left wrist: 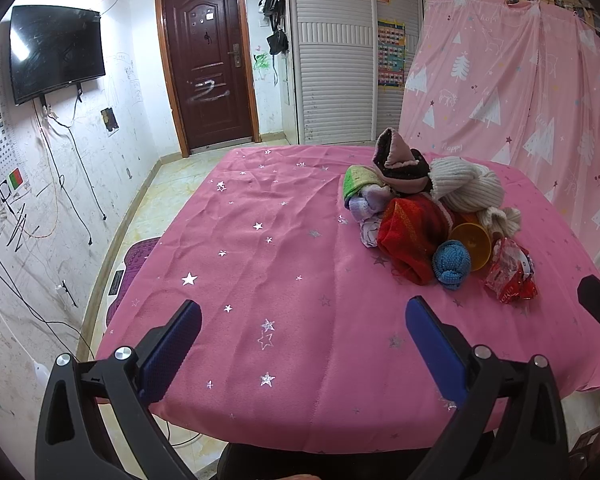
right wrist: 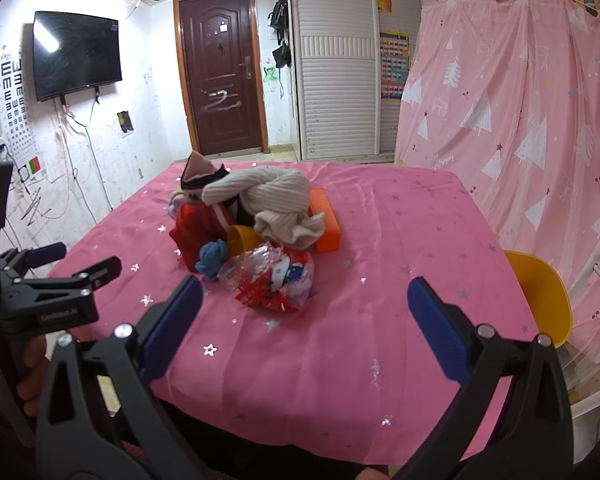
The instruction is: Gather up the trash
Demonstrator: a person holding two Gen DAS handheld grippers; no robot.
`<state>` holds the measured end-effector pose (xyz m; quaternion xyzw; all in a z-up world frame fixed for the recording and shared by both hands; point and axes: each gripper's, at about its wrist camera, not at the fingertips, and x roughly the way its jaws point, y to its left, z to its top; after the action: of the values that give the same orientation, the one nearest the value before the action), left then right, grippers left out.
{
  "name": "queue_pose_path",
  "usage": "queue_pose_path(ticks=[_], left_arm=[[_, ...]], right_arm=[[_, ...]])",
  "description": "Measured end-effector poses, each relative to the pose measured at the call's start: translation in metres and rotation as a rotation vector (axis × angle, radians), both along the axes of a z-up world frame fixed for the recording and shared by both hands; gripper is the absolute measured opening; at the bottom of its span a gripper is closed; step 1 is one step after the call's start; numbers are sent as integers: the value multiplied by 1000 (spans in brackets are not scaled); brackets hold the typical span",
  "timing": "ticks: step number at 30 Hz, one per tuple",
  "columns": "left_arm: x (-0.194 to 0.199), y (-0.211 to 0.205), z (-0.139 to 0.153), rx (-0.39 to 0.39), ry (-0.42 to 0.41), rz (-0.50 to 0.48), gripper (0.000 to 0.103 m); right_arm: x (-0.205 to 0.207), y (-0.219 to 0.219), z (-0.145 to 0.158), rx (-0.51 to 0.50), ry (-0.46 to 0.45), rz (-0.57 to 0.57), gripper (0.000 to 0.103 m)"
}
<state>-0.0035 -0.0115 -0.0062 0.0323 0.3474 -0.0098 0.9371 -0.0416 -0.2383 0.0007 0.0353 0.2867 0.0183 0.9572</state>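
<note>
Both held low over the near edge of the pink star-print tabletop (left wrist: 284, 240), level, pointing toward the door. Left gripper (left wrist: 303, 322): fingers wide apart, clamping nothing. Right gripper (right wrist: 305, 298): fingers likewise spread, empty, aimed at one crinkled red snack wrapper (right wrist: 274, 282) lying just ahead at the front of the clothes pile. One blue knit ball (left wrist: 452, 264), one yellow cup (left wrist: 474, 245), one red garment (left wrist: 410, 236), one cream sweater (right wrist: 276, 200), one orange box (right wrist: 326, 220) heaped behind, touching. Yellow chair (right wrist: 540, 292) beside the right edge.
</note>
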Motion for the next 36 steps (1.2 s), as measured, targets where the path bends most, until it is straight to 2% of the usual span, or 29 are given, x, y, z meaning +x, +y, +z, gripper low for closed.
queue_pose_path(ticks=[30, 36], left_arm=[[1, -1, 0, 7, 1, -6, 95], [14, 2, 14, -24, -14, -27, 95]], right_arm=[[2, 4, -2, -2, 2, 0, 99], [16, 1, -8, -3, 32, 13, 99]])
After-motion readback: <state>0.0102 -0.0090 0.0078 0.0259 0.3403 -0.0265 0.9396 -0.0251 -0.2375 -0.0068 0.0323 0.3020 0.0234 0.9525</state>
